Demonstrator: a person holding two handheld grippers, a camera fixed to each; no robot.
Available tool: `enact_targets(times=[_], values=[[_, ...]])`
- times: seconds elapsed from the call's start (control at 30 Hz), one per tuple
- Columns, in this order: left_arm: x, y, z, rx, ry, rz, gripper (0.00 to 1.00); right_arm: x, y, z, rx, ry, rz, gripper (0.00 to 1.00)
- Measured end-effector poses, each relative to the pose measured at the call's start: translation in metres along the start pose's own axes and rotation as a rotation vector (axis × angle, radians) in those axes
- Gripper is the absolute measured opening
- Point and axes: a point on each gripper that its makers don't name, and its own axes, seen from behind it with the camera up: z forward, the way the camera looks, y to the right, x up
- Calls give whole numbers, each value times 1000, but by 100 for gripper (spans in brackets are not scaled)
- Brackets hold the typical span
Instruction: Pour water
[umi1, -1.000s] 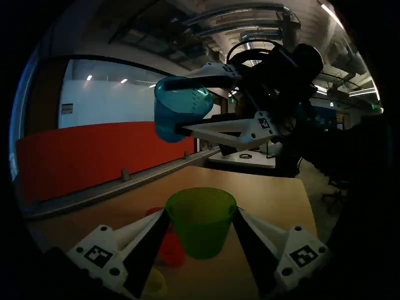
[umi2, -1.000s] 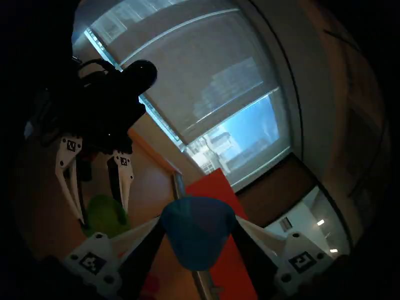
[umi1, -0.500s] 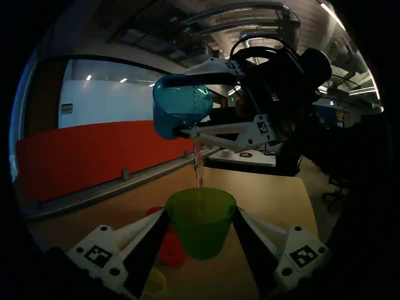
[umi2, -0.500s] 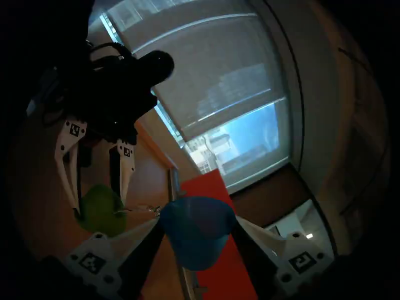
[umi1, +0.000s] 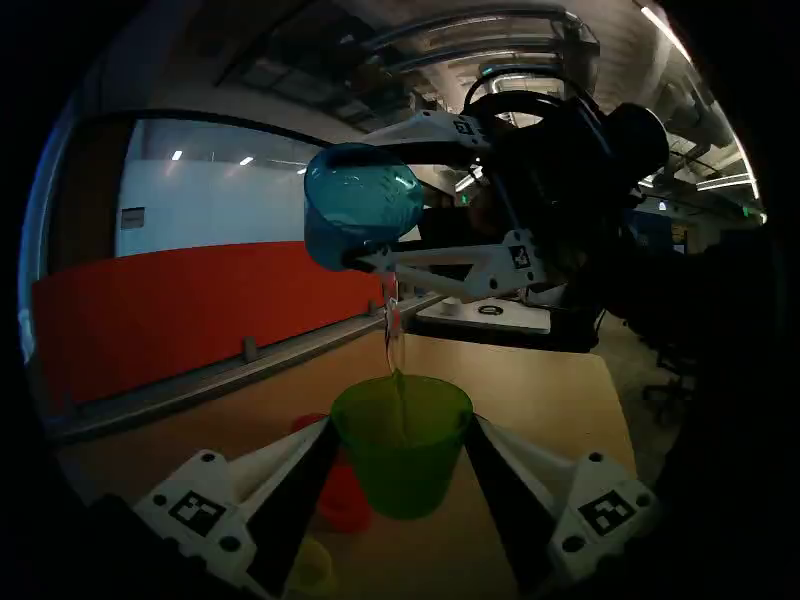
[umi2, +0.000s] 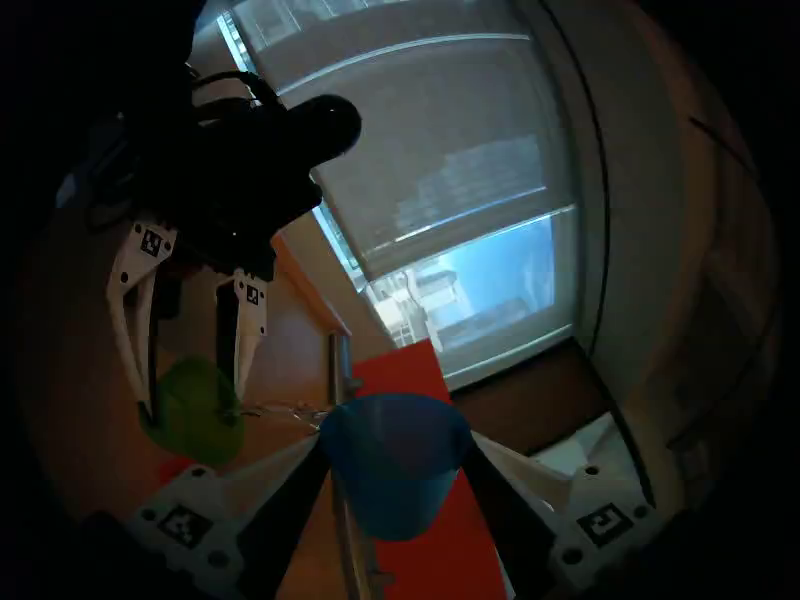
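Closest to you, your left gripper (umi1: 400, 432) is pinching the green cup (umi1: 402, 470). One finger is pressing on each side of it. The green cup is standing up straight, with its open top facing up.

A thin line of water (umi1: 393, 340) is falling into that open top. It is coming from the blue cup (umi1: 358, 205), which is hanging right above the green cup and well apart from it. Your right gripper (umi2: 395, 448) is squeezing the blue cup between its two fingers. The blue cup is lying almost on its side, and its lip is pointing down at the green cup.

So this is the thing to watch: the blue lip is sitting straight over the green mouth. I think that if you are tipping more, you need to hold that lip over the middle, or the water could miss.

The left gripper view is showing you where the water is landing. The right gripper view is showing you the green cup low and off to the left, with the other gripper's white fingers on both sides of it.

Under the green cup, a red cup (umi1: 345, 495) and a yellow cup (umi1: 310, 572) are sitting on the wooden table (umi1: 540, 390). Far back, a red wall (umi1: 180, 310) is running along the room.
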Motion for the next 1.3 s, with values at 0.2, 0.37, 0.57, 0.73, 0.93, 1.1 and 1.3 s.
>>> enact_targets(times=[0.2, 0.37, 0.57, 0.73, 0.93, 1.1, 1.3], values=[[1, 0, 0, -2, 2, -1, 86, 0, 1, 0, -6, -3, -22, 90], [3, 1, 0, -2, 5, -1, 86, 0, 2, -1, -12, -4, -46, 90], [4, 3, 0, -4, 5, 5, 86, 3, 4, -2, -19, -1, -77, 90], [4, 5, 0, -6, 3, 9, 86, 5, 4, -3, -23, 3, -96, 90], [4, 5, 0, -3, 5, 10, 86, 7, 5, -5, -31, 6, -118, 90], [5, 5, 0, -7, 7, 11, 86, 8, 7, -6, -36, 8, -139, 90], [5, 5, 1, -7, 6, 15, 86, 9, 9, -7, -41, 7, -170, 90]])
